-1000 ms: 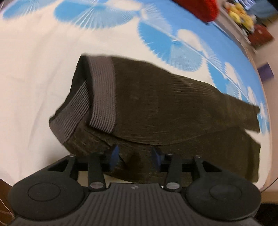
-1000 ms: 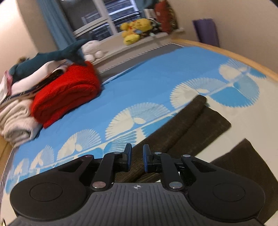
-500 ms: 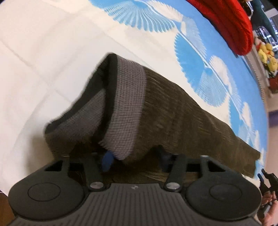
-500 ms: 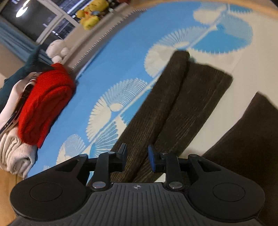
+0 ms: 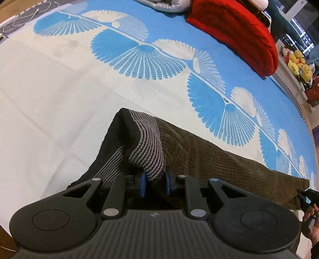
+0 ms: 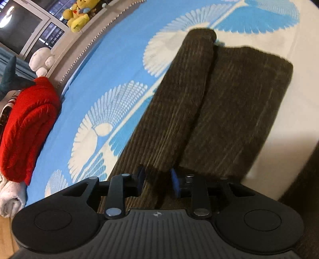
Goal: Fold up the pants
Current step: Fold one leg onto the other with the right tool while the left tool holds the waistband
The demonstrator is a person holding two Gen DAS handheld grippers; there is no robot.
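Dark olive corduroy pants (image 5: 209,159) lie folded lengthwise on a bed sheet (image 5: 59,89) printed white and blue. In the left wrist view their grey striped waistband (image 5: 147,151) is bunched and raised. My left gripper (image 5: 155,183) is closing, and its blue pads press a corner of that band. At that view's right edge my right gripper (image 5: 301,196) meets the hem end, with a hand behind it. In the right wrist view the leg (image 6: 199,99) runs away from me. My right gripper (image 6: 158,177) is closing on a raised fold of it.
A folded red blanket (image 5: 239,33) (image 6: 26,123) lies at the far side of the bed, with pale folded cloth (image 6: 10,195) beside it. Yellow plush toys (image 5: 299,63) (image 6: 77,14) sit on a ledge by the window. More dark cloth (image 6: 303,179) shows at the right.
The left jaws narrowed onto the waistband, which is now bunched up and lifted. The right gripper dropped from above the bed to the pants leg and now has its fold between the pads.
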